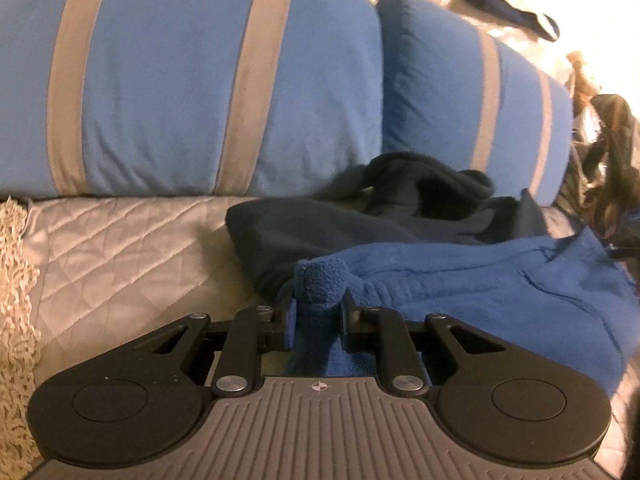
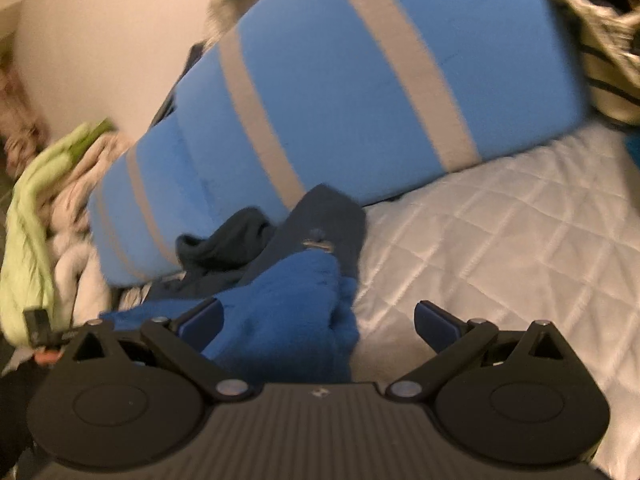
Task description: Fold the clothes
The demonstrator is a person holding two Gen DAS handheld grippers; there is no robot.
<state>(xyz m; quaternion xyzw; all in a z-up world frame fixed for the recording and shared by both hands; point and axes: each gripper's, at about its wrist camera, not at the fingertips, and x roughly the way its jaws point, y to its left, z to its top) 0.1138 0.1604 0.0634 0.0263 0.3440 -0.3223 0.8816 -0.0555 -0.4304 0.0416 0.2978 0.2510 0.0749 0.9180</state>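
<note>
Blue fleece pinched in left claw; right claw gapes

Pillows: two blue pillows with grey stripes, the big pillow and the second pillow, are leaning side by side at the back of the bed, touching each other.
Quilt: a pale grey quilt with diamond stitching is covering the bed and lying under both pillows.
Throw: a shaggy cream throw is lying along the quilt's left edge in the left wrist view.
Wall: a plain pale wall is standing behind the pillows.
Striped cloth: a cream cloth with dark stripes is lying beside the big pillow's end, blurred.
</note>
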